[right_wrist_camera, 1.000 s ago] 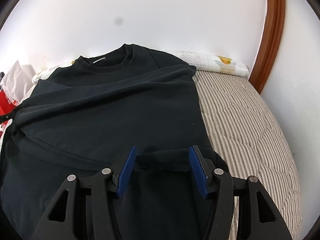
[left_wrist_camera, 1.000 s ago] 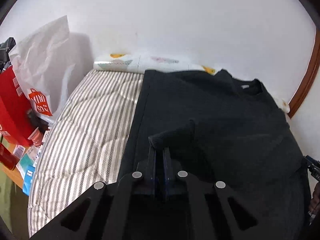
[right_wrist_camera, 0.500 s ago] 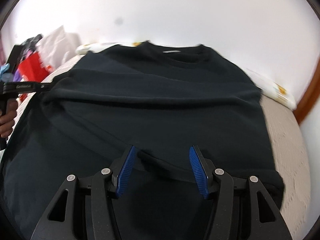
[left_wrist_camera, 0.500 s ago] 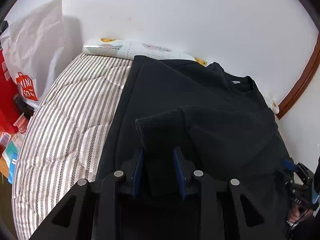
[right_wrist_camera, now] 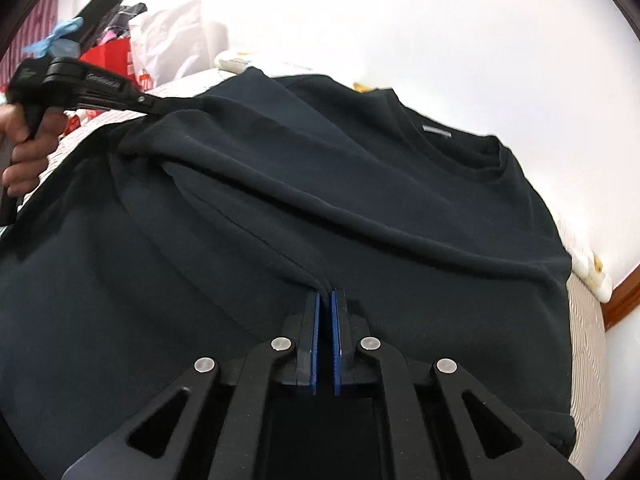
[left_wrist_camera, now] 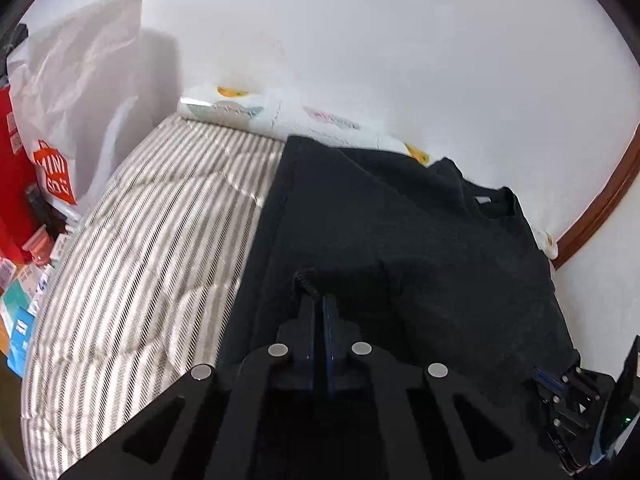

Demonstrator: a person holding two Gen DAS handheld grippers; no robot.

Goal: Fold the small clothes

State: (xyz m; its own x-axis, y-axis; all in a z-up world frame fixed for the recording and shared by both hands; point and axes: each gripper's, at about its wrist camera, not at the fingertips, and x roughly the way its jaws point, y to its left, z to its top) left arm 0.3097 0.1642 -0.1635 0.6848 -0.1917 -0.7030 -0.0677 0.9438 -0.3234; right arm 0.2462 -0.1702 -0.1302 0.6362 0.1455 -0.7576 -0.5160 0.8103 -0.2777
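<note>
A black sweatshirt lies spread on a striped mattress, neck toward the wall. In the left wrist view my left gripper is shut on the ribbed sleeve cuff, which bunches just past its tips. The right wrist view shows the same left gripper at upper left, pinching the sleeve with a hand on its handle. My right gripper is shut on a raised fold of the sweatshirt near the middle of the body. The right gripper also shows at the left view's lower right edge.
The striped mattress lies bare left of the sweatshirt. A white shopping bag, a red bag and small boxes crowd the left side. Patterned bedding lines the white wall, and brown wooden trim runs at right.
My left jaws opened around the cuff, then closed on it again. My right gripper slid across the sweatshirt, rolled, and went from open to closed on a fold.
</note>
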